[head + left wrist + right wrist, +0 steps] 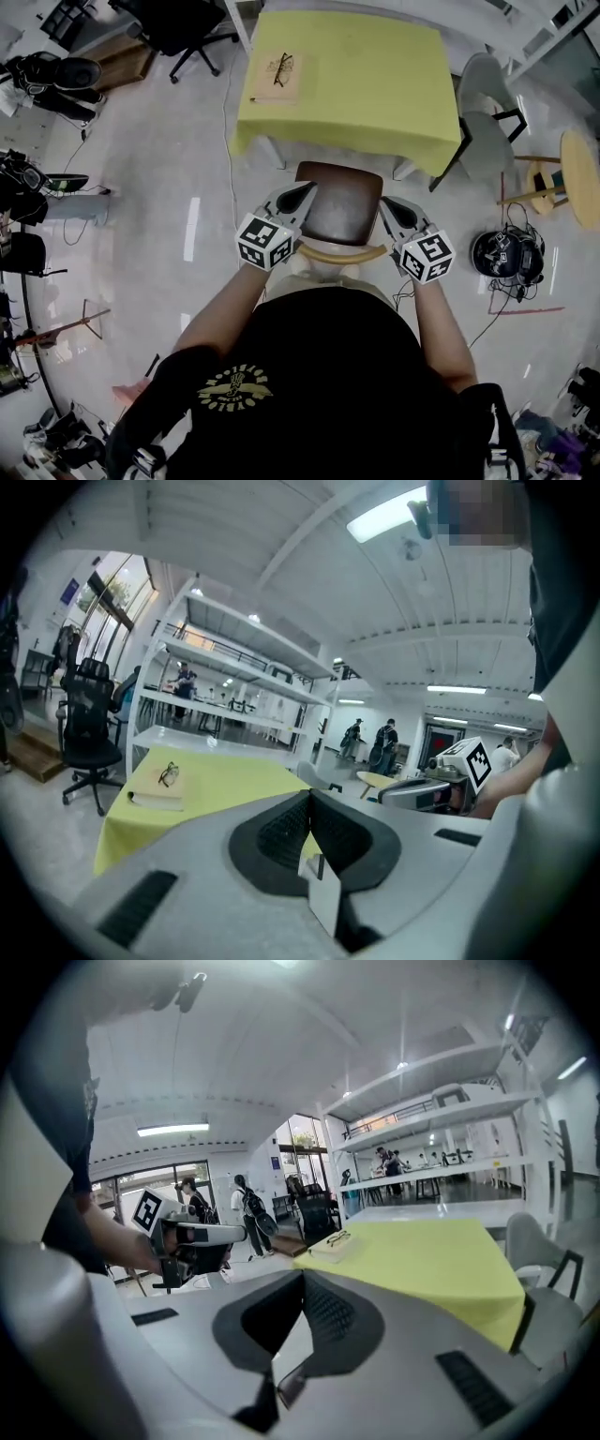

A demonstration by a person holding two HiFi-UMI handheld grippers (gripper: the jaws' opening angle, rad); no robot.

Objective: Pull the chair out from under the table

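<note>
The chair [342, 202] has a brown seat and a curved pale wooden backrest [345, 253]; it stands just in front of the yellow table [375, 75], close to my body. My left gripper [305, 194] hovers over the seat's left side, shut with nothing in it. Over the seat's right side is my right gripper [386, 208], also shut and empty. In the left gripper view the left gripper [309, 799] points at the yellow table [234, 794]. The right gripper [302, 1279] points at the table [422, 1260] too. Neither gripper view shows the chair.
A book with glasses [279, 75] lies on the table's left part. A grey chair [487, 122] stands right of the table, with a round wooden table [581, 178] and a black bag [506, 255] beyond it. A black office chair [178, 28] is at the far left.
</note>
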